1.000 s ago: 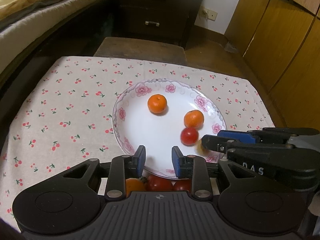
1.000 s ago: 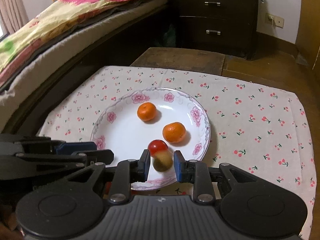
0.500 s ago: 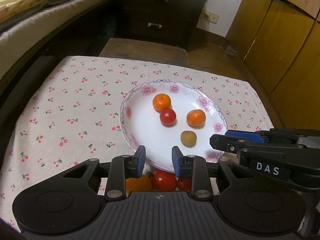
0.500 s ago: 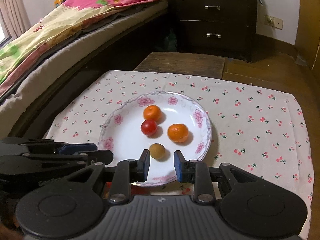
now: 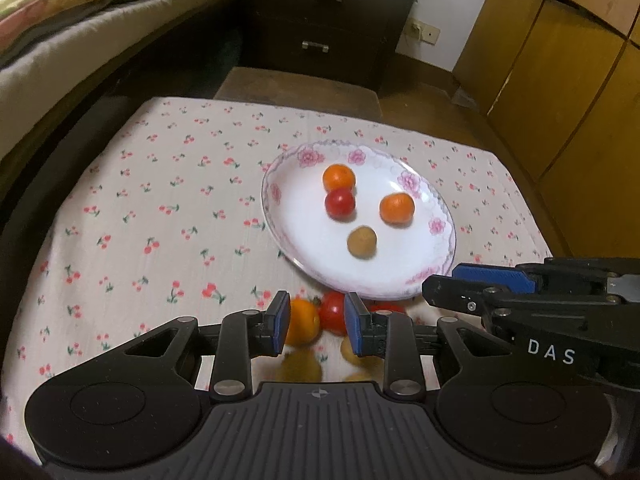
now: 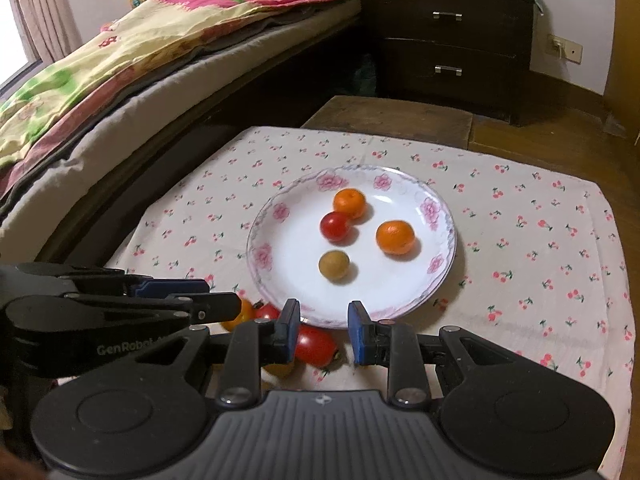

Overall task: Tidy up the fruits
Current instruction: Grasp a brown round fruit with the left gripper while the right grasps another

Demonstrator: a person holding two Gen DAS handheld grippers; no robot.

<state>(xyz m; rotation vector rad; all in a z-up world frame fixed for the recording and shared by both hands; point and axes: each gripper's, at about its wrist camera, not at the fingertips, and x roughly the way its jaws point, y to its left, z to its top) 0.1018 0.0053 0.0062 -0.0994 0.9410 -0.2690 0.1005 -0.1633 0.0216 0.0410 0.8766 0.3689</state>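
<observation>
A white floral plate (image 5: 304, 240) (image 6: 400, 304) holds two oranges (image 5: 339, 177) (image 5: 396, 209) (image 6: 349, 202) (image 6: 395, 237), a red tomato (image 5: 339, 203) (image 6: 335, 226) and a brown longan (image 5: 361, 242) (image 6: 333, 265). Loose fruit lies on the cloth at the plate's near edge: an orange (image 5: 304, 322), tomatoes (image 5: 333, 312) (image 6: 314, 346) and yellowish fruit. My left gripper (image 5: 317, 326) is open and empty above that loose fruit. My right gripper (image 6: 323, 332) is open and empty, beside the left one, just short of the plate.
The cherry-print cloth (image 5: 160, 208) covers a low table. A bed (image 6: 120, 80) runs along the left. A dark drawer chest (image 6: 448, 40) and a wooden stool (image 6: 392, 120) stand behind. Wooden cabinets (image 5: 560, 80) are on the right.
The longan and tomato left my right gripper and now rest on the plate. Both grippers have pulled back from the plate, showing more loose fruit in front.
</observation>
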